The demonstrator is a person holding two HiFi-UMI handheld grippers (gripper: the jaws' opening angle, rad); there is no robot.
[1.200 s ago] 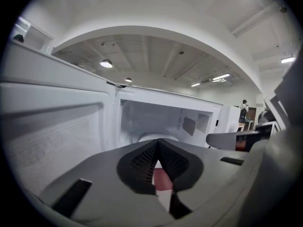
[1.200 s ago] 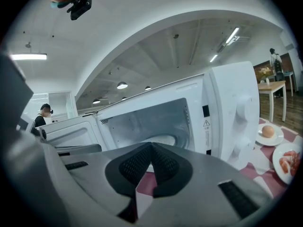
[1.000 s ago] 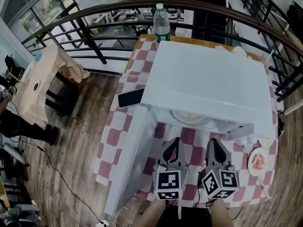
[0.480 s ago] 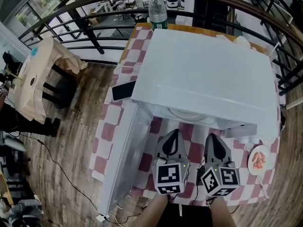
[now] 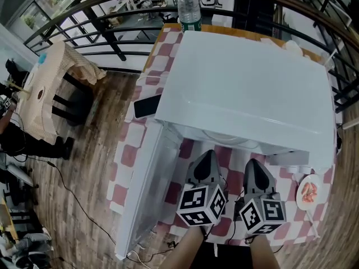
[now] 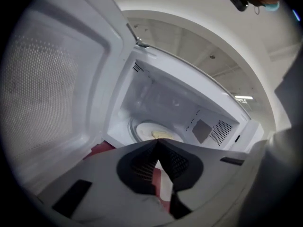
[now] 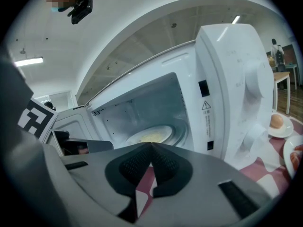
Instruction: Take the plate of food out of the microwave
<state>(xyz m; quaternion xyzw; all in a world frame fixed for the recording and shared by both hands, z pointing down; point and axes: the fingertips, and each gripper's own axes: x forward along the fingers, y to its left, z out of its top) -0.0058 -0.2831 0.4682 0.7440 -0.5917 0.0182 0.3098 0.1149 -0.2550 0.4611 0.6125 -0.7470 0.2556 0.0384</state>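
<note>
A white microwave (image 5: pixel 247 88) stands on the checked tablecloth with its door (image 5: pixel 148 189) swung open to the left. Inside, on the turntable, sits a pale plate with yellowish food (image 6: pixel 158 134), which the right gripper view (image 7: pixel 150 136) also shows. From the head view only a sliver of the plate's rim (image 5: pixel 224 139) shows under the microwave's top edge. My left gripper (image 5: pixel 208 153) and right gripper (image 5: pixel 252 162) hover side by side just in front of the opening, pointing into it. Both are shut with nothing between their jaws, and neither touches the plate.
A water bottle (image 5: pixel 189 10) stands behind the microwave and a black phone (image 5: pixel 147 107) lies at its left. At the right are a small plate of red food (image 5: pixel 309 192) and an egg on a saucer (image 7: pixel 277 122). A wooden stool (image 5: pixel 47 91) and a railing stand beyond the table.
My left gripper has rolled, so its marker cube now sits tilted, and it has sunk a little before the opening. The right gripper has dipped slightly. Both stay shut.
</note>
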